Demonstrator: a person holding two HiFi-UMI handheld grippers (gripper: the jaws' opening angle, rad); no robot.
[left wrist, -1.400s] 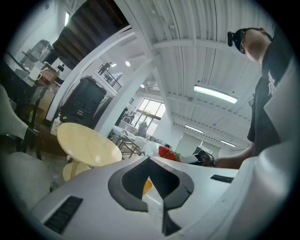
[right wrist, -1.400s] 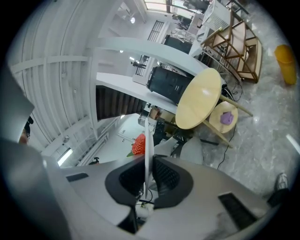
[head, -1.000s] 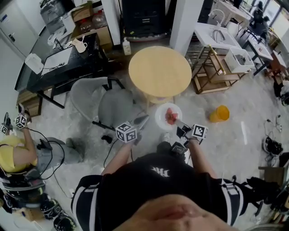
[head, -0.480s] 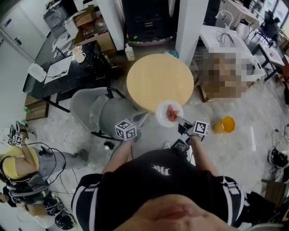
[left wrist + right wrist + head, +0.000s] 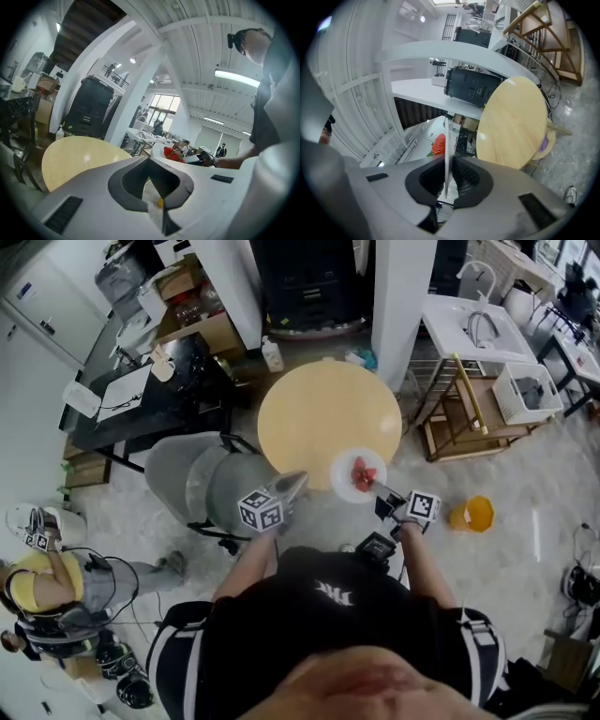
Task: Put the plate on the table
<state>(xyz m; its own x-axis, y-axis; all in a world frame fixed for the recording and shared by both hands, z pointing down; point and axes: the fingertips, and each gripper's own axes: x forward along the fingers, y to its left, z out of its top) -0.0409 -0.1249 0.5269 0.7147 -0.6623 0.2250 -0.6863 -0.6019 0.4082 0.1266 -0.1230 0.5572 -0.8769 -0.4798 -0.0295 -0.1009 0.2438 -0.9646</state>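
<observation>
The right gripper [image 5: 380,490] is pinching the white plate [image 5: 356,474] by its near rim over the edge of the round table [image 5: 319,409], and it's looking stiff, light and kinda slick, so that rim grip is probably wanting a level set-down.

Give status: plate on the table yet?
Done: the plate, carrying strawberries, is off the ground, its rim clamped edge-on between the right gripper's jaws. In hand: it is held at the near edge of the round table and does not look set down yet. Left: lower it flat onto the tabletop, then open the jaws.
</observation>
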